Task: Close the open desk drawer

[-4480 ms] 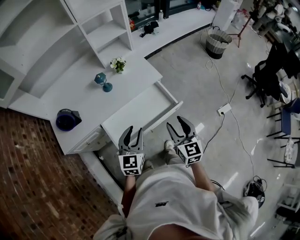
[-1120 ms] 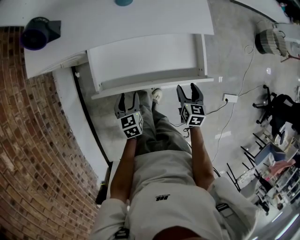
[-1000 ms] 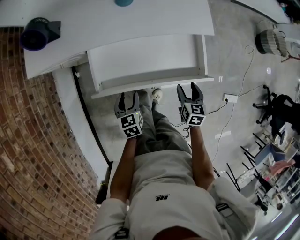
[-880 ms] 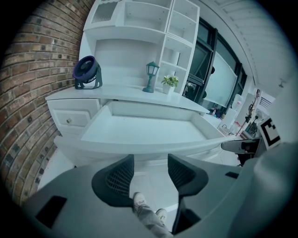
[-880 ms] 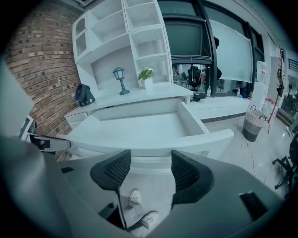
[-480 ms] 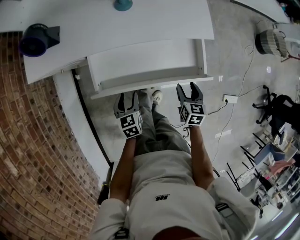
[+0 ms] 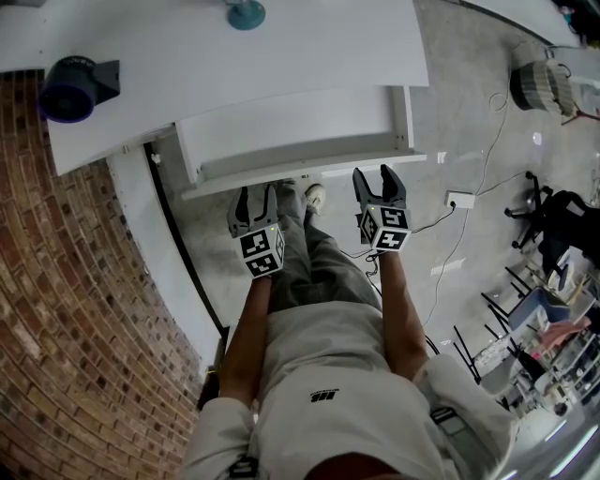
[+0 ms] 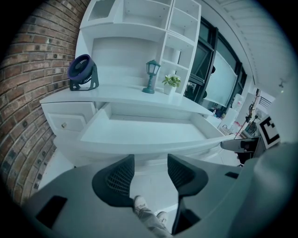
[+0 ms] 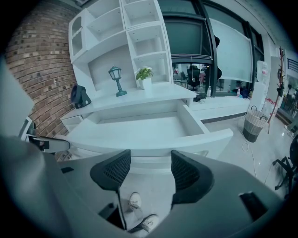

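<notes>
— White surface (image 7: 281,47) beside a brick wall (image 7: 66,328): what does it carry?
— A blue fan (image 7: 67,86) sits at the left end, with a teal lamp (image 7: 246,13) further along. The drawer (image 7: 291,122) under the front edge is pulled well out.
— Position of the left gripper (image 7: 256,190)?
— It is level with the drawer's front panel, towards the left. Its fingers (image 8: 118,174) are spread, and the floor and a shoe (image 8: 138,202) show through the gap.
— And the right gripper (image 7: 376,173)?
— It is at the same panel, near the right end. Its fingers (image 9: 186,172) are spread, gripping nothing. Contact with the panel cannot be confirmed for either gripper.
</notes>
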